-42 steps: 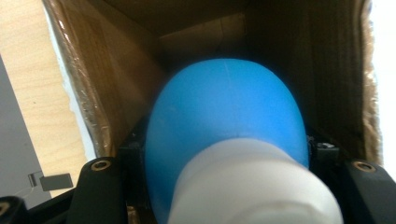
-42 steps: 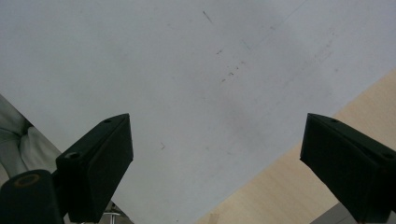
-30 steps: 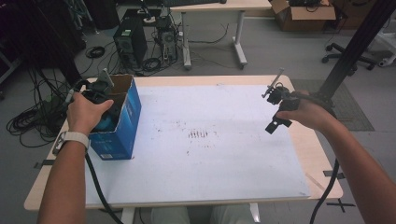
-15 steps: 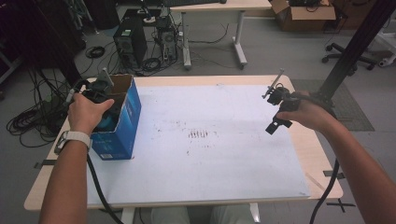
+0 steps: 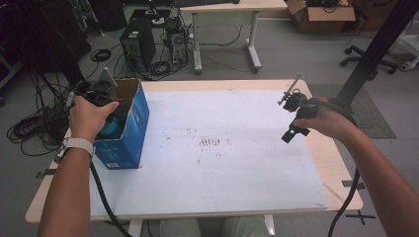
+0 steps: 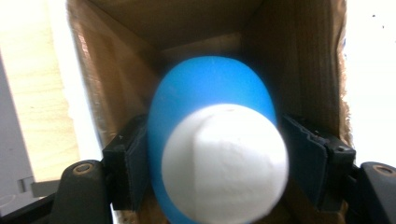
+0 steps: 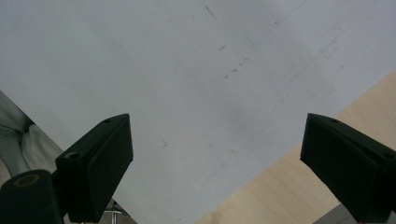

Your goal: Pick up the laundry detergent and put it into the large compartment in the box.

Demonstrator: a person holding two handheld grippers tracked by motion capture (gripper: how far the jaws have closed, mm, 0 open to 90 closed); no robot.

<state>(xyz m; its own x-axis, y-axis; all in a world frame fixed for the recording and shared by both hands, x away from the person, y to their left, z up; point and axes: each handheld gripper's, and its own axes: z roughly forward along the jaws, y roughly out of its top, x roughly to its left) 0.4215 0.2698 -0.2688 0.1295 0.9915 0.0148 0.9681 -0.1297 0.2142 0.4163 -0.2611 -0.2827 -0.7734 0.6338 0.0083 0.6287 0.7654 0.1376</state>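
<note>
While inside the blue box (image 5: 129, 133), left gripper (image 6: 217, 177) jaws, just opening, flank a blue-and-white object (image 6: 215, 154); right gripper (image 7: 215, 163) jaws apart over the counter (image 7: 187, 70).

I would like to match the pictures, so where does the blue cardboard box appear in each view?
High view: the blue cardboard box stands at the table's left edge, open at the top.
Left gripper view: its brown inner walls surround a blue and white object.
Right gripper view: this camera faces the table surface, away from the box.
Shared landmark: the white sheet on the table, also at the right edge of the left gripper view and across the right gripper view.
</note>
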